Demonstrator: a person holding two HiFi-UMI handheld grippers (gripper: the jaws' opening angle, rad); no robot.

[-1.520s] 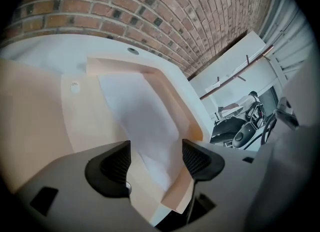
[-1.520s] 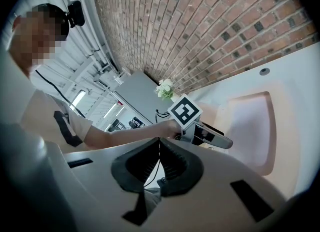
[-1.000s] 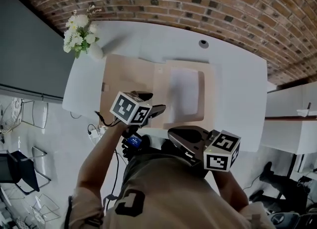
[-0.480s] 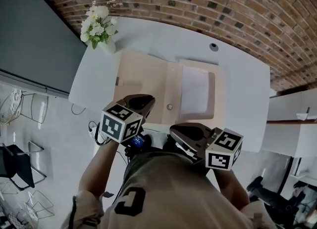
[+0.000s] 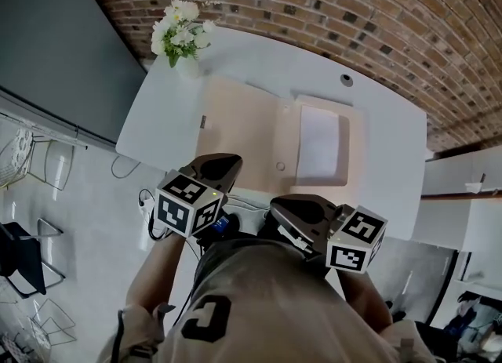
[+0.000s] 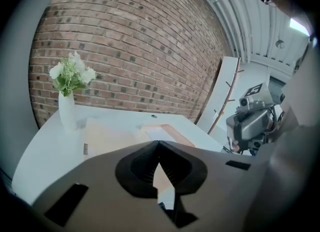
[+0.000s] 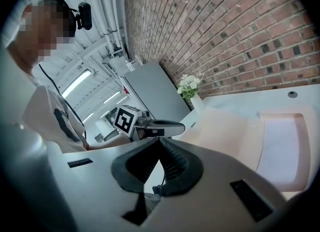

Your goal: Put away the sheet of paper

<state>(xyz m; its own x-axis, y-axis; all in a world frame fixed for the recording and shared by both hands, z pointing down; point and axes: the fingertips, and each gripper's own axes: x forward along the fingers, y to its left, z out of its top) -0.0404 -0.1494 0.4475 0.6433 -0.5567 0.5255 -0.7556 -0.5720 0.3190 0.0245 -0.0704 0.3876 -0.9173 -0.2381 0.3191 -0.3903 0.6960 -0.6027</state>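
Observation:
The white sheet of paper (image 5: 320,146) lies in the right half of an open tan folder (image 5: 235,122) on the white table (image 5: 384,118). The sheet (image 7: 280,148) and the folder (image 7: 225,128) also show in the right gripper view. My left gripper (image 5: 230,163) hovers at the table's near edge, apart from the folder. Its jaws have just been closing and now meet with nothing between them (image 6: 159,143). My right gripper (image 5: 279,208) hangs off the near edge, close to my body, jaws together and empty (image 7: 159,141).
A white vase of flowers (image 5: 183,34) stands at the table's back left corner by the brick wall. A round cable hole (image 5: 346,80) sits behind the folder. A grey panel (image 5: 63,48) is at the left, a white cabinet (image 5: 463,189) at the right.
The left gripper has pulled back from the folder toward my body and risen, and its jaws have closed. The right gripper has shifted slightly, still shut.

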